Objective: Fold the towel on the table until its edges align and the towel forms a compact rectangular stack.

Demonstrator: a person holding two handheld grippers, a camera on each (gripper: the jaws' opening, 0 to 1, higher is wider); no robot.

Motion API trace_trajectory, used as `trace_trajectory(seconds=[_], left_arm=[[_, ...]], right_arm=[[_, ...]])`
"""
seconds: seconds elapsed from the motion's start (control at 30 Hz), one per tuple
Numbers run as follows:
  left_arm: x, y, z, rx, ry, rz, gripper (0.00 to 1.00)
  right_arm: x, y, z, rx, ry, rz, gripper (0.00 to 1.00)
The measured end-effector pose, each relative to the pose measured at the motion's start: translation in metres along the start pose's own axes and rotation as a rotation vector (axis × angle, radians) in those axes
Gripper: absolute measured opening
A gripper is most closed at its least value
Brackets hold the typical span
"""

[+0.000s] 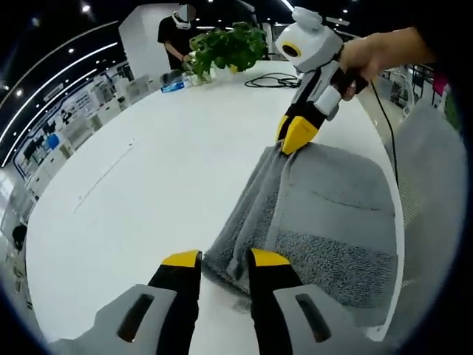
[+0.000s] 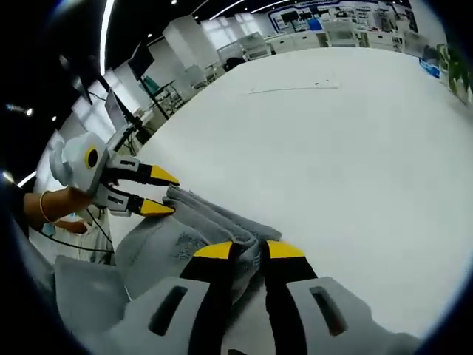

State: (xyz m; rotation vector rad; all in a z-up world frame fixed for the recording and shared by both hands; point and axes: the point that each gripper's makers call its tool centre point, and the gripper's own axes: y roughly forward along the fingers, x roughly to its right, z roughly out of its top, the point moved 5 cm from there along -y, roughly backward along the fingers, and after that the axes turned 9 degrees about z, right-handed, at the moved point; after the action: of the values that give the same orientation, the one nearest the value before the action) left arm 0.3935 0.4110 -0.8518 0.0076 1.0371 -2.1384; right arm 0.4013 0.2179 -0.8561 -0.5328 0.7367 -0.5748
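A grey towel (image 1: 332, 214) lies folded near the right edge of the white table (image 1: 148, 185), with a raised ridge along its left side. In the left gripper view my left gripper (image 1: 225, 259) stands open, its yellow tips on either side of the ridge's near end. At the ridge's far end my right gripper (image 1: 294, 137), held by a hand, is shut on the towel. In the right gripper view the right gripper (image 2: 250, 250) pinches bunched towel (image 2: 170, 244) between its tips. The left gripper (image 2: 168, 194) sits at the far edge with its jaws apart.
A green potted plant (image 1: 229, 44) and a coiled black cable (image 1: 273, 80) sit at the table's far end, where a person (image 1: 177, 33) stands. A grey seat back (image 1: 436, 185) rises just past the table's right edge. Bare white tabletop spreads to the left.
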Motion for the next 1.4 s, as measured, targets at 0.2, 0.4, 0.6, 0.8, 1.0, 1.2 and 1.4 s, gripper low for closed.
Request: trace_trajectory(seconds=[0.2, 0.4, 0.6, 0.8, 1.0, 1.2, 1.4], left_arm=[[-0.01, -0.005, 0.004, 0.026, -0.039, 0.067, 0.35], [-0.019, -0.024, 0.007, 0.046, -0.032, 0.106, 0.33], [-0.021, -0.04, 0.002, 0.053, -0.16, 0.1, 0.41], [-0.01, -0.048, -0.003, 0.06, -0.27, 0.077, 0.49], [0.007, -0.049, -0.018, 0.031, -0.321, 0.052, 0.49], [0.02, -0.049, -0.029, 0.015, -0.376, 0.034, 0.44], [0.026, -0.041, -0.035, -0.002, -0.426, 0.009, 0.4]], right_arm=[[0.004, -0.003, 0.003, 0.023, -0.026, -0.029, 0.22], [0.003, -0.018, 0.009, 0.032, -0.128, -0.054, 0.27], [-0.01, -0.032, 0.008, 0.074, -0.146, -0.018, 0.31], [-0.03, -0.037, -0.007, 0.055, -0.168, 0.037, 0.36], [-0.041, -0.039, -0.027, 0.028, -0.163, 0.058, 0.37], [-0.046, -0.032, -0.047, 0.0, -0.153, 0.06, 0.35], [-0.045, -0.023, -0.056, -0.012, -0.144, 0.043, 0.33]])
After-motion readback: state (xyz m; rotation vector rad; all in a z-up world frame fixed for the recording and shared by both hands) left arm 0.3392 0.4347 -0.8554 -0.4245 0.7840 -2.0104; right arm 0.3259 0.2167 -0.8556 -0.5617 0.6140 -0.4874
